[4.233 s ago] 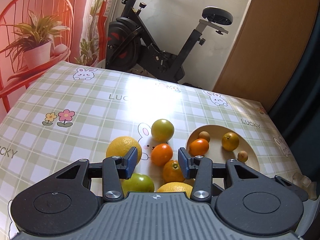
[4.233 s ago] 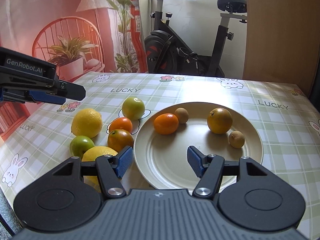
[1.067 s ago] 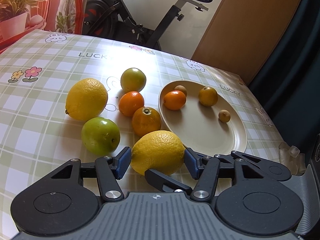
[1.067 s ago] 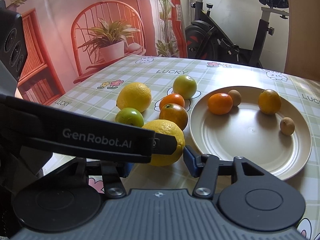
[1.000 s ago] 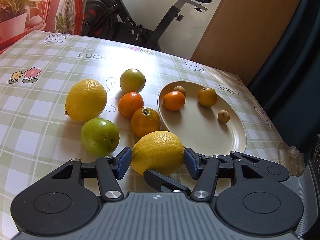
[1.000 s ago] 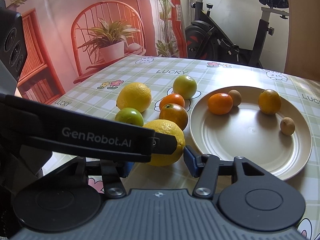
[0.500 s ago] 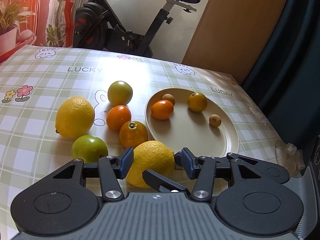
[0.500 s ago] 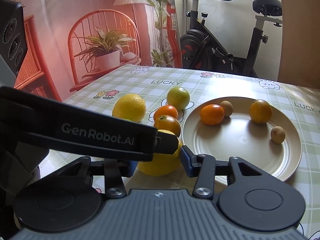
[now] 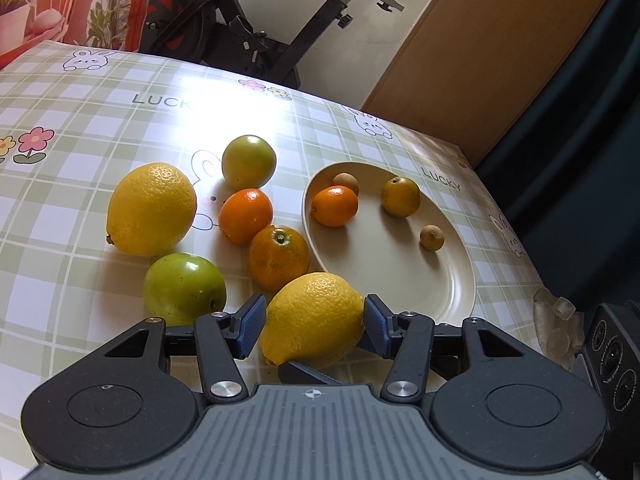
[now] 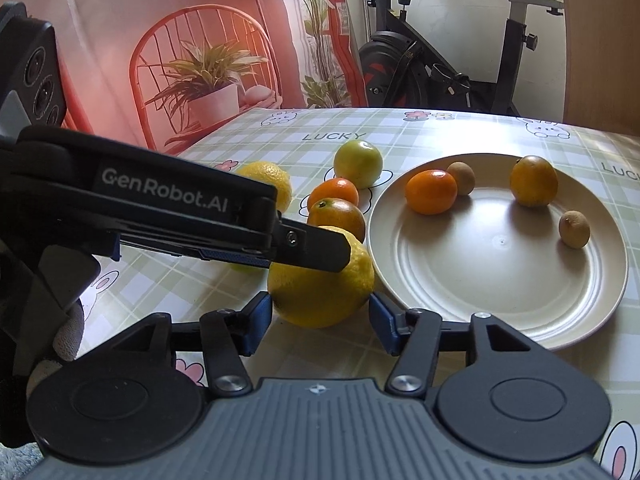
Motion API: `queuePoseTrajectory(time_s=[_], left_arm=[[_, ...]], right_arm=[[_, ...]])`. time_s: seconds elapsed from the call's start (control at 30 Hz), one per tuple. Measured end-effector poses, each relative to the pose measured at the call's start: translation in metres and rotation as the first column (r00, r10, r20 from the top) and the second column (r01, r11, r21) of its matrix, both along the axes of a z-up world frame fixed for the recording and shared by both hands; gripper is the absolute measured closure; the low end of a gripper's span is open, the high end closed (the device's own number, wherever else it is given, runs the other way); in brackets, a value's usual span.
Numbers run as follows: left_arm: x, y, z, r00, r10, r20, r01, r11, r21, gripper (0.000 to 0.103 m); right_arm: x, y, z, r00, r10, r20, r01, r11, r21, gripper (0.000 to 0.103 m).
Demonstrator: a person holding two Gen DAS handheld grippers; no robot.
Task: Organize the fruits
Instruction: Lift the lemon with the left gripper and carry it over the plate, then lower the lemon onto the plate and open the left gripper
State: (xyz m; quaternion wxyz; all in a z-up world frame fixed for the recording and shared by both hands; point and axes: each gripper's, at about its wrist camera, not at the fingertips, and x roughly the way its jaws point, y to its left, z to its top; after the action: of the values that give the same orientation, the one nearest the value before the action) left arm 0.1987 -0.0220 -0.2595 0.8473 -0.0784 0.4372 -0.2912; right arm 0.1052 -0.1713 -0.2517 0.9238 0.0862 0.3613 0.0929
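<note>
at the bottom centre of both wrist views sat the near lemon, on the table just beside the near-left rim of the plate but not on it. my left gripper straddled it: the right pad looked to touch the peel, the left pad stood a sliver clear, and the jaws were opening. my right gripper bracketed the same lemon from its own side, pads just off the skin on both flanks and jaws opening too, so i judged that neither truly pinched it. in the right wrist view a finger of the left gripper crossed over the top of the fruit.

as for progress, i reckoned the sorting was under halfway. the plate held four pieces: a tangerine, a yellow-orange fruit and two small brown fruits, spread along its upper half with the lower half bare. six still lay on the table left of the plate: this lemon, a second lemon, a green apple, a paler green fruit and two oranges touching one another. the lemon between my grippers seemed the next to go.
</note>
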Motion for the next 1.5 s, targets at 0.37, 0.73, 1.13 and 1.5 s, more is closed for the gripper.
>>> queuePoseTrajectory(time_s=[0.37,0.73,1.13,1.5], left_arm=[[-0.014,-0.013,-0.003,0.998,-0.026,0.058,0.022,0.998,0.061,0.043],[-0.025,-0.037,0.029,0.984,-0.067,0.166,0.052,0.994,0.095,0.042],[0.011,-0.091,0.028,0.986,-0.118,0.118,0.105,0.988,0.111,0.042],[0.041,-0.096,0.008,0.997,-0.066,0.039,0.061,0.991,0.116,0.044]], right_arm=[[0.007,-0.002,-0.008,1.000,-0.019,0.005,0.019,0.998,0.052,0.041],[-0.007,-0.009,0.015,0.995,-0.056,0.087,0.053,0.998,0.033,0.041],[0.007,-0.056,0.026,0.988,-0.136,0.079,0.132,0.989,0.061,0.041],[0.037,-0.077,0.003,0.986,-0.167,-0.006,0.167,0.982,0.092,0.042]])
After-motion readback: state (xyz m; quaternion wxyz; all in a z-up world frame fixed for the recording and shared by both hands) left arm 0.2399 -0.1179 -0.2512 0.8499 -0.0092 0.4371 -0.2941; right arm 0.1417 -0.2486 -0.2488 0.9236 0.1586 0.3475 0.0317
